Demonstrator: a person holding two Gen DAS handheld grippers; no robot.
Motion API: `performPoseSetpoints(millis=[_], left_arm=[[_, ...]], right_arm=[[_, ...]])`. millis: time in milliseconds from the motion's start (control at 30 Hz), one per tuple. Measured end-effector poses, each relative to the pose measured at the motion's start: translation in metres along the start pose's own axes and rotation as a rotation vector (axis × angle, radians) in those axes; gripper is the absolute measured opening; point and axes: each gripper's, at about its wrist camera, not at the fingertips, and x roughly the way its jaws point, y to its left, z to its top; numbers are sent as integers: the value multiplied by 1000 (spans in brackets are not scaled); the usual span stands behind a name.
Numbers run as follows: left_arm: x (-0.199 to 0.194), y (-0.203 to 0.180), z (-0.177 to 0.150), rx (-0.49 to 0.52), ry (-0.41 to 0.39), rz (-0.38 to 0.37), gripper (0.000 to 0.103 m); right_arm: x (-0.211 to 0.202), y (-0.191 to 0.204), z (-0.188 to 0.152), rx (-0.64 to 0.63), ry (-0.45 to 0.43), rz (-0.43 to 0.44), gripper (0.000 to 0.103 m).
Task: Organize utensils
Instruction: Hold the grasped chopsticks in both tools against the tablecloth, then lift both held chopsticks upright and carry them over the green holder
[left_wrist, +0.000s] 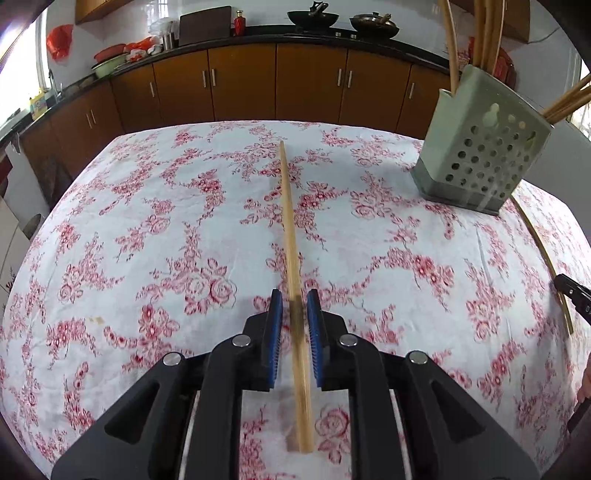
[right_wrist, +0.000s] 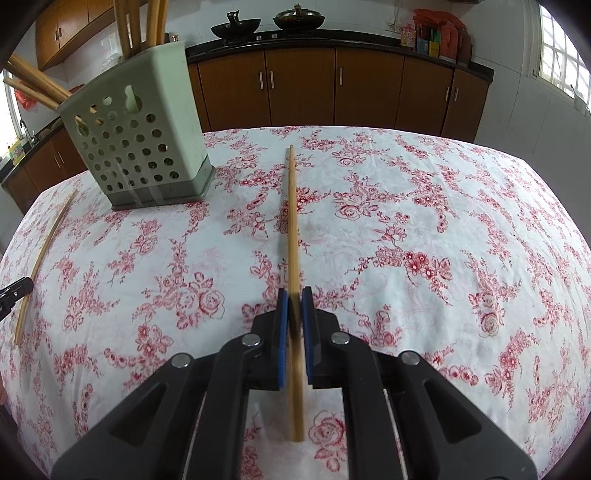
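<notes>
In the left wrist view a bamboo chopstick (left_wrist: 290, 229) runs lengthwise between the blue pads of my left gripper (left_wrist: 294, 295). A thin gap shows on each side of it, so the pads do not press on it and the gripper is open. My right gripper (right_wrist: 294, 291) is shut on a second chopstick (right_wrist: 291, 221), whose far tip points across the table. Each gripper shows at the other view's edge: the right gripper (left_wrist: 574, 295) and the left gripper (right_wrist: 16, 290). A pale green perforated utensil holder (left_wrist: 480, 155) (right_wrist: 136, 140) stands between and beyond them with several chopsticks in it.
The table wears a white cloth with red flowers (left_wrist: 166, 221) (right_wrist: 443, 221). Beyond its far edge run brown cabinets (left_wrist: 240, 81) under a dark counter with woks (right_wrist: 295, 18). Part of a hand shows at the right edge (left_wrist: 585, 387).
</notes>
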Motion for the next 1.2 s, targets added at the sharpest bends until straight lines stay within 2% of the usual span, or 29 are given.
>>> performPoseSetpoints(millis=[333, 433, 533, 800, 1000, 1200], left_arm=[[-14, -6, -19, 27, -3, 6, 15], [-15, -5, -19, 24, 4, 14, 8], [-21, 6, -15, -6, 11, -8, 8], [-78, 22, 17, -37, -165, -27, 7], [-120, 24, 45, -79, -302, -69, 7], [-143, 26, 65, -111, -370, -103, 7]], right_arm=[[-5, 1, -7, -8, 0, -1, 8], [-7, 2, -9, -18, 3, -5, 8], [-16, -2, -8, -7, -13, 1, 8], [-71, -13, 17, 22, -178, 18, 8], [-109, -21, 42, 44, -306, 34, 8], [-134, -27, 57, 64, -399, 50, 8]])
